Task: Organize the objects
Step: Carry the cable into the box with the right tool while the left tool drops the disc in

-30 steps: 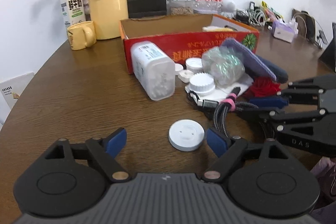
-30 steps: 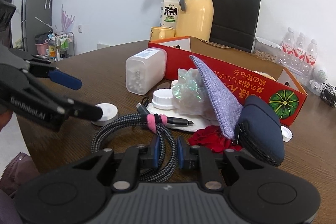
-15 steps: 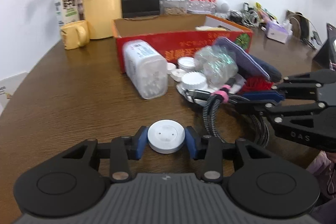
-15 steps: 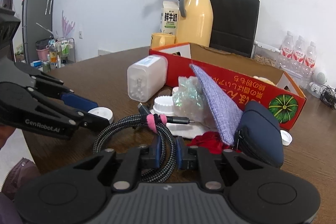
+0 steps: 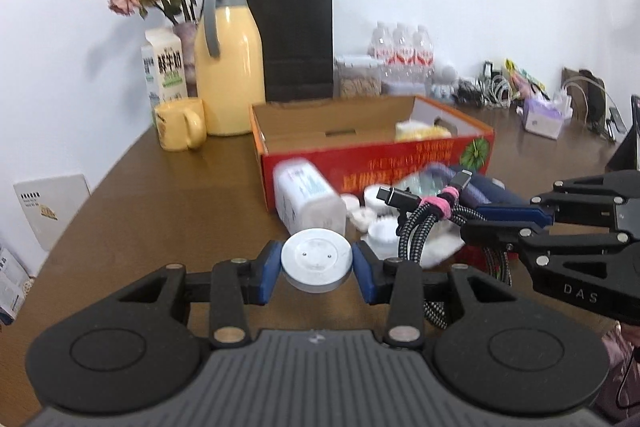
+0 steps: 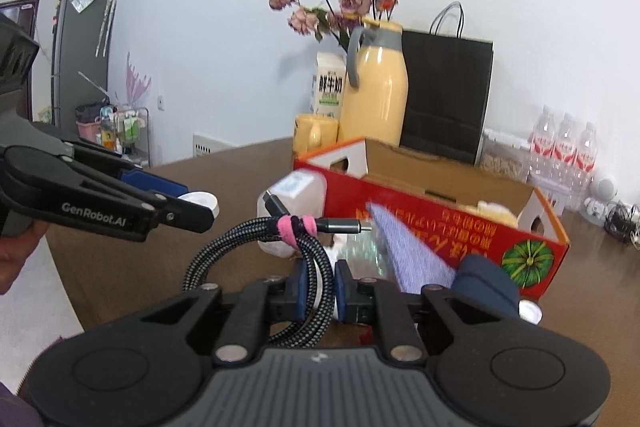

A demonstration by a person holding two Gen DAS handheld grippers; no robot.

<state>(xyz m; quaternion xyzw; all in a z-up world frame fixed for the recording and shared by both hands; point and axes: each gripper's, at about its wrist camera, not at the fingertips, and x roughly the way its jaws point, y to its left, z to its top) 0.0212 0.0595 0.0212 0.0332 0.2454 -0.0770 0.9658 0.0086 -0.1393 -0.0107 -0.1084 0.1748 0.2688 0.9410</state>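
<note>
My left gripper (image 5: pixel 316 265) is shut on a white round disc (image 5: pixel 316 261) and holds it raised above the brown table (image 5: pixel 160 195). My right gripper (image 6: pixel 318 285) is shut on a coiled braided cable (image 6: pixel 280 247) bound with a pink tie, also lifted; the cable shows in the left wrist view (image 5: pixel 420 223) too. The open red cardboard box (image 5: pixel 372 143) stands behind, with a yellow item inside at its right end. A clear plastic container (image 5: pixel 308 199), white lids (image 5: pixel 380 227), a purple cloth (image 6: pixel 412 255) and a navy pouch (image 6: pixel 484 279) lie in front of the box.
A yellow thermos jug (image 5: pixel 228 67), yellow mug (image 5: pixel 180 123), milk carton (image 5: pixel 164 67), flower vase and black paper bag (image 5: pixel 294 39) stand behind the box. Water bottles (image 5: pixel 400 47) and tangled cables sit at the back right. The table edge curves at the left.
My left gripper closed on the white disc and lifted it off the table. My right gripper raised the cable coil. Both views now look higher, over the box rim.
</note>
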